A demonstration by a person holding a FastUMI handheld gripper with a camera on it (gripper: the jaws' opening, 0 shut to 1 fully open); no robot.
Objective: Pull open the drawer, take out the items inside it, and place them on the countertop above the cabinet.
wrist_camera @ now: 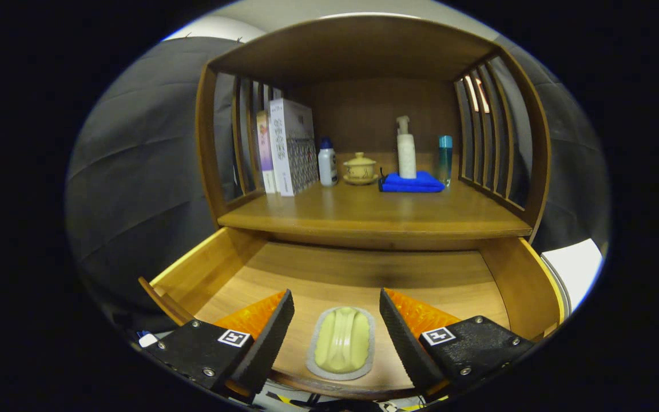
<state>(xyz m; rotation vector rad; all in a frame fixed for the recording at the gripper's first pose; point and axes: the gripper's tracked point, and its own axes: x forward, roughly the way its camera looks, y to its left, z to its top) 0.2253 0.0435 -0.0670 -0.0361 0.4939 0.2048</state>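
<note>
Both fingers of the hand-held gripper (336, 320) spread wide, flanking the soap dish (341, 342) untouched.

One open drawer (512, 280) holds one pale green soap dish (342, 342). On the table (364, 214) above: two boxes (290, 146), three bottles (327, 162), one lidded yellow cup (360, 167) on a saucer, and one folded blue cloth (411, 183). One gripper (336, 326), fingers spread apart.

Dark cloth wall (135, 171), slatted wooden shelf unit (364, 51)
</note>
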